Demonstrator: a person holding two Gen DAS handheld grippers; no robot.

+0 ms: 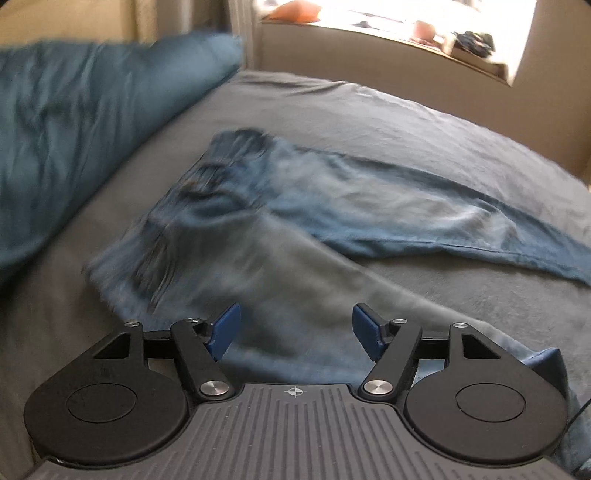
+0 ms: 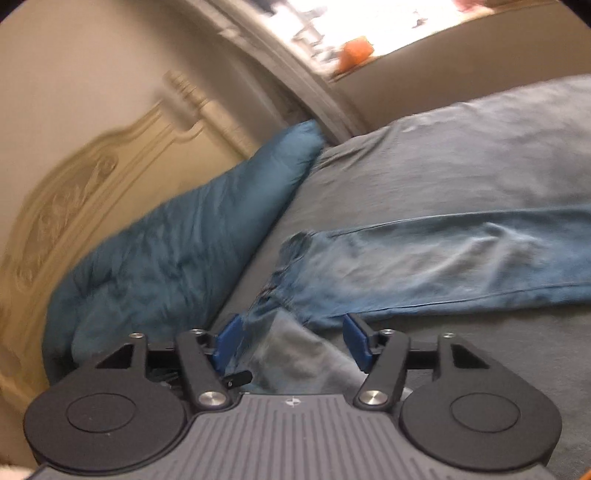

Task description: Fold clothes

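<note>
Pair of light blue jeans [image 1: 258, 221], spread on a grey bedsheet [image 1: 406, 122]; in the left wrist view the waistband sits at upper centre of the frame, one leg runs to the right edge, the other comes down toward the lower centre, heavily blurred. Left gripper [image 1: 293, 328], lower centre of that view: blue pads [image 1: 225, 330] stand well apart, nothing pressed between them, denim visible through the gap; whether the pads touch the cloth cannot be told because of blur. Right gripper [image 2: 291, 339], lower centre of the right wrist view: pads likewise spread apart, gripping nothing, with the crotch area of the jeans [image 2: 424, 262] showing between and beyond them; one leg extends to the right edge of the frame. Teal pillow [image 1: 74, 129], upper left of the left wrist view, lying against the sheet's edge; same pillow [image 2: 184, 229] at centre left in the right wrist view. Cream carved headboard [image 2: 74, 192], left side of the right wrist view, behind the pillow. Bright window [image 1: 388, 22], top of the left wrist view, with an orange item [image 1: 295, 9] on the sill, too blurred to identify
</note>
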